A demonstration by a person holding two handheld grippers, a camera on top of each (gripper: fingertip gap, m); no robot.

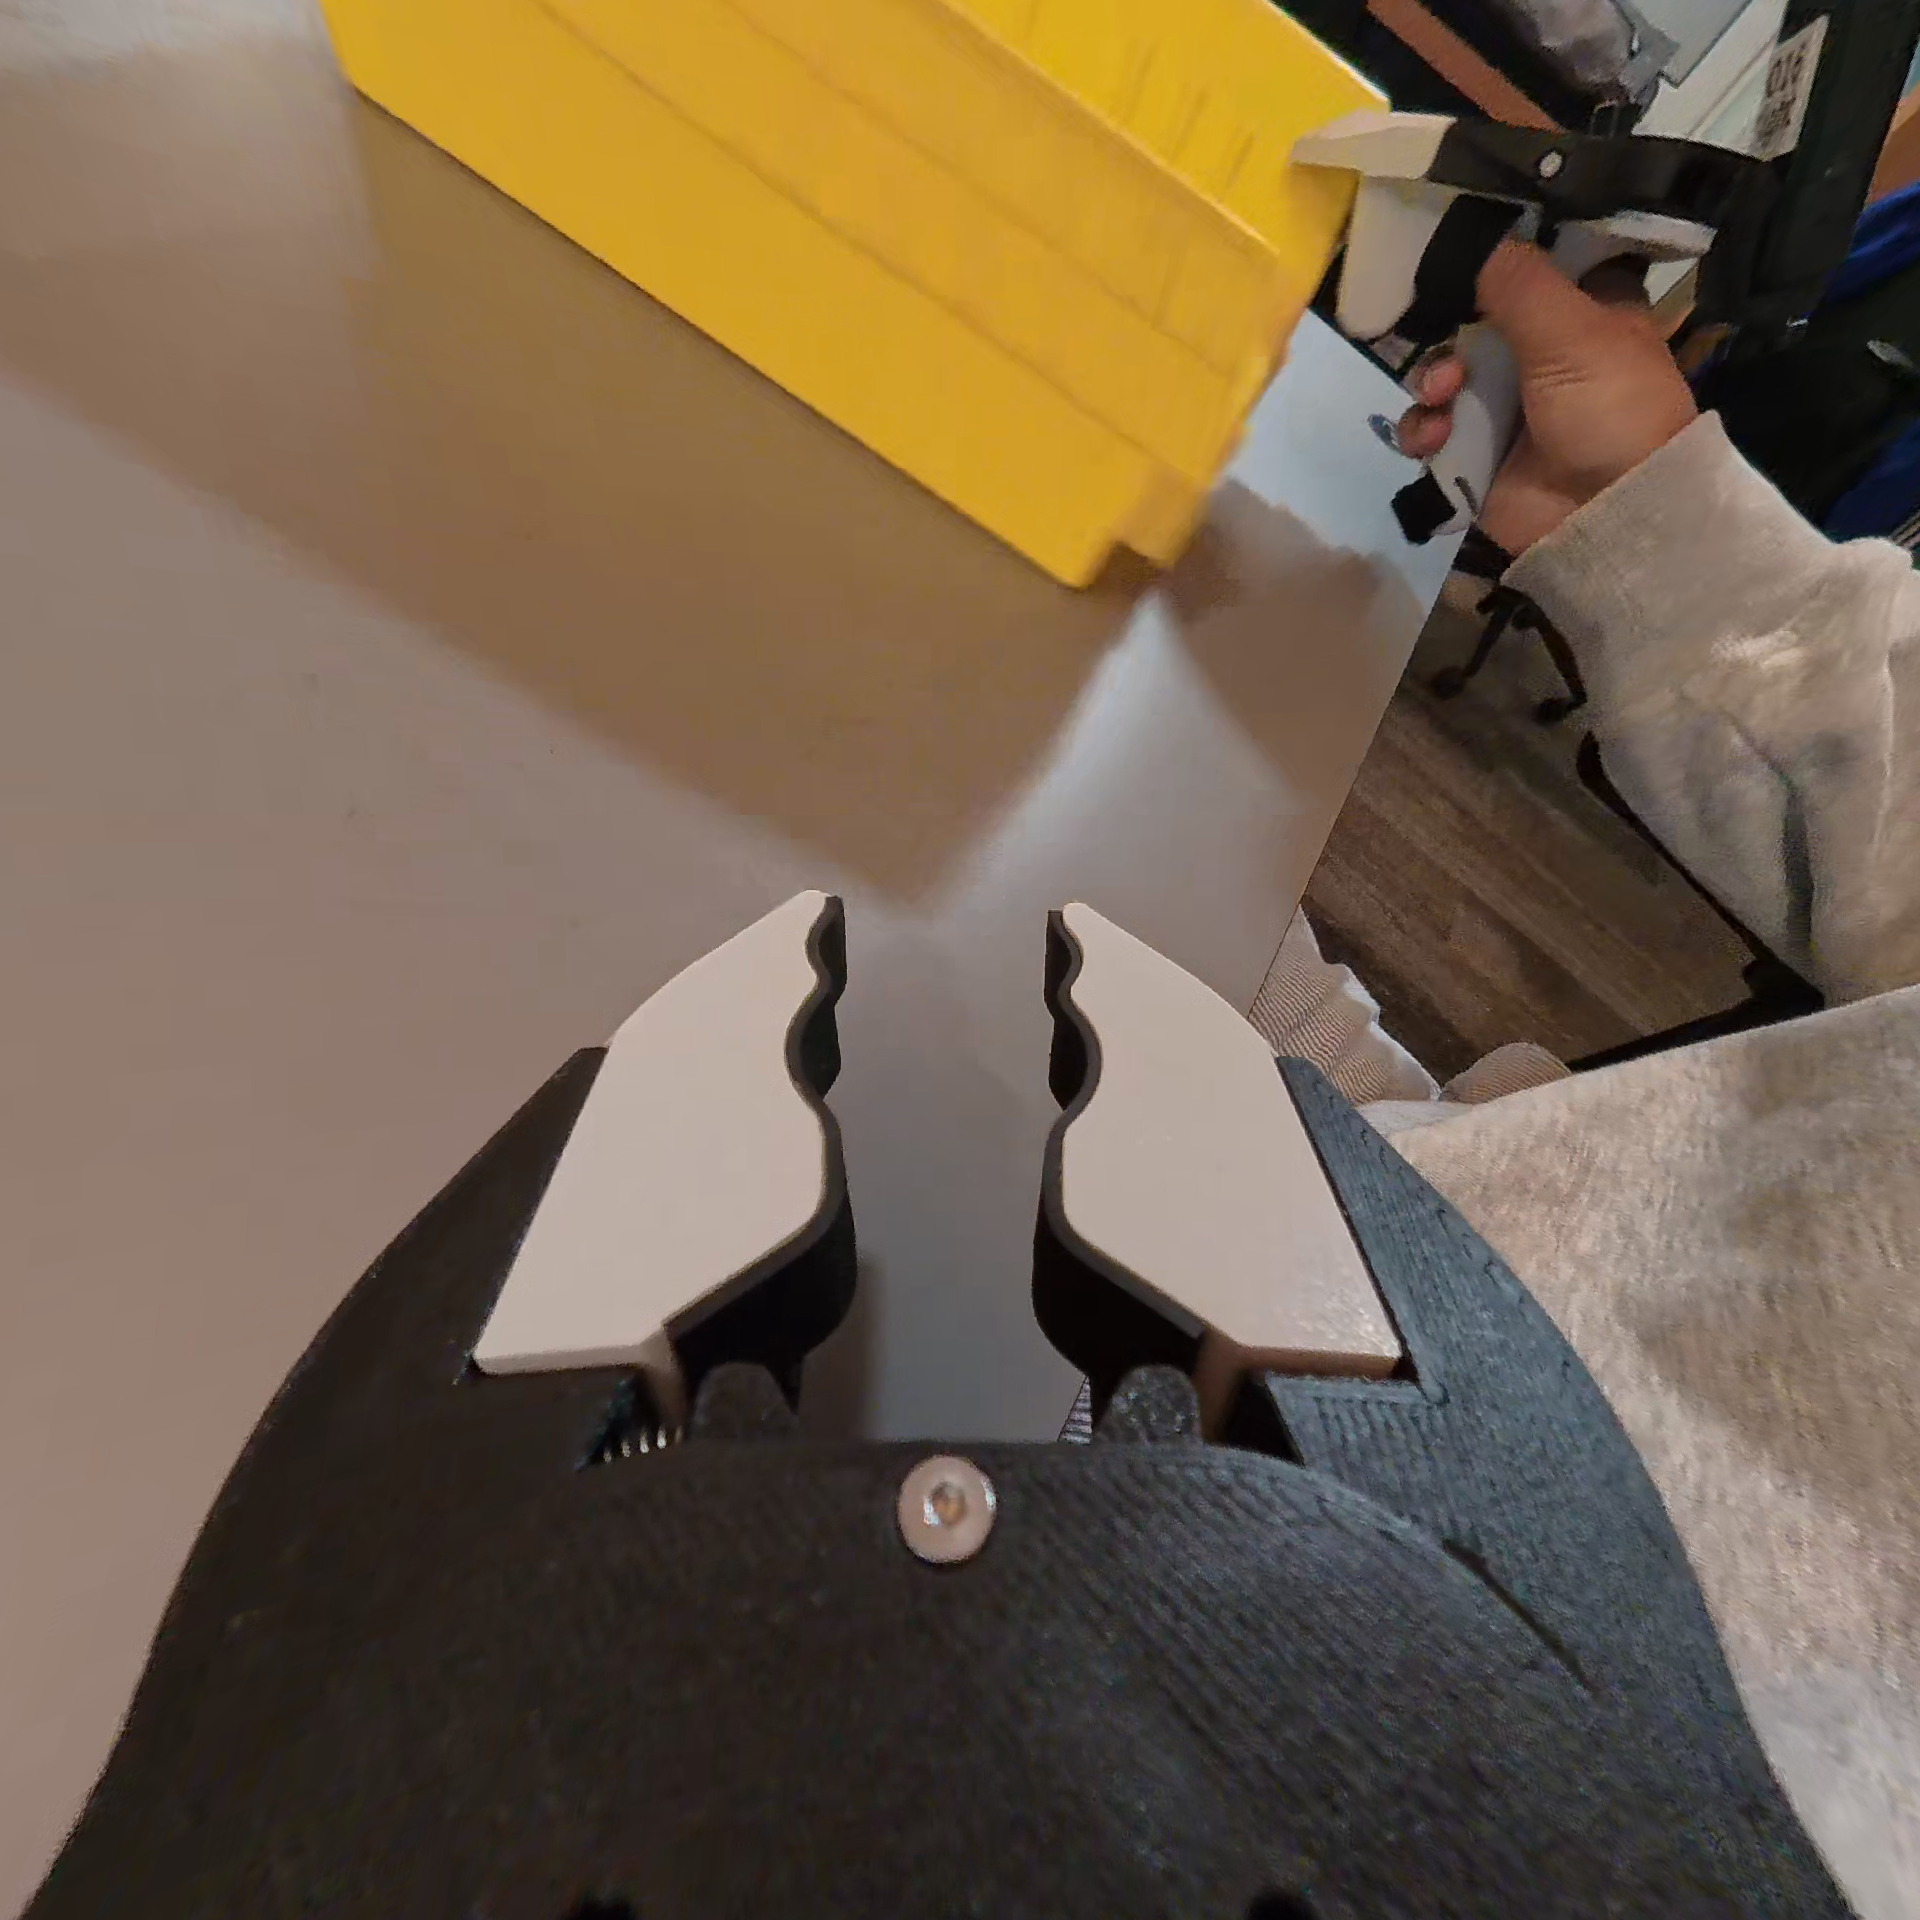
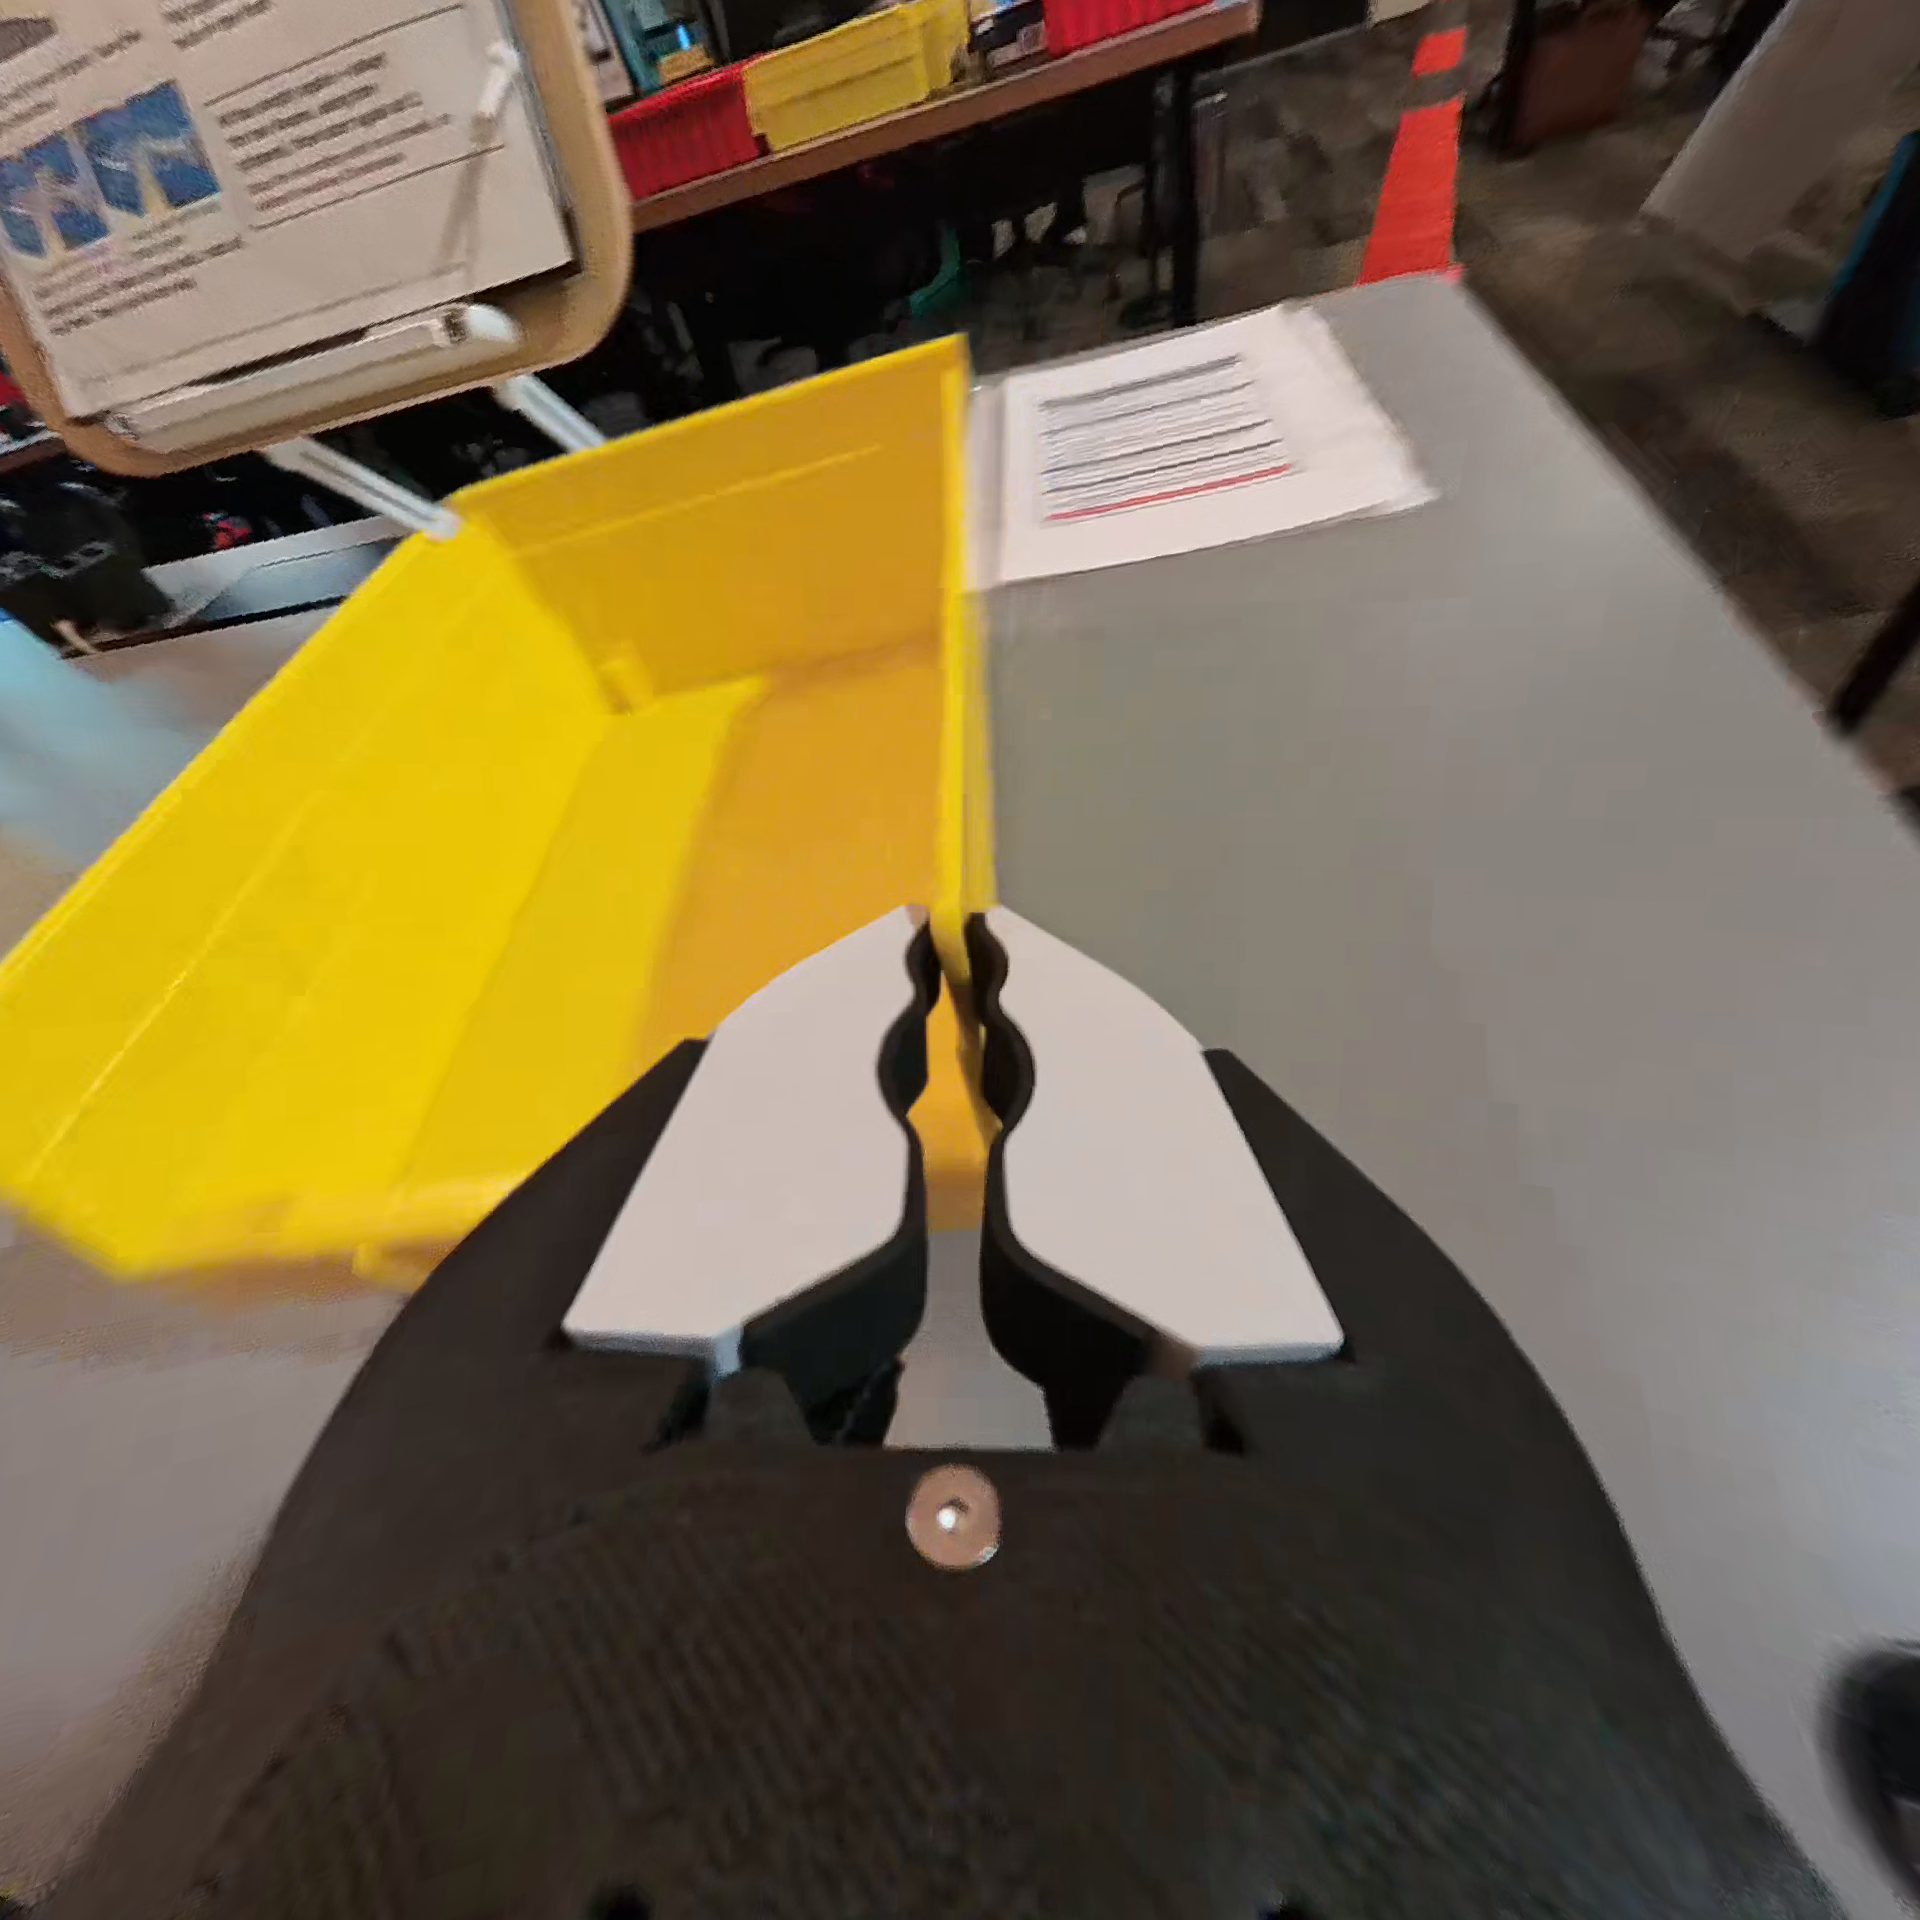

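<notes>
- Your left gripper has pale grey fingers with wavy black inner pads on a ribbed black body
- A silver screw sits just behind those fingers
- Your sleeve, beside that body, is light grey fleece

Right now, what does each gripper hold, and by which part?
The right gripper is shut on the yellow bin, pinching the top rim of its side wall at a corner. The left gripper is open and holds nothing.
</notes>
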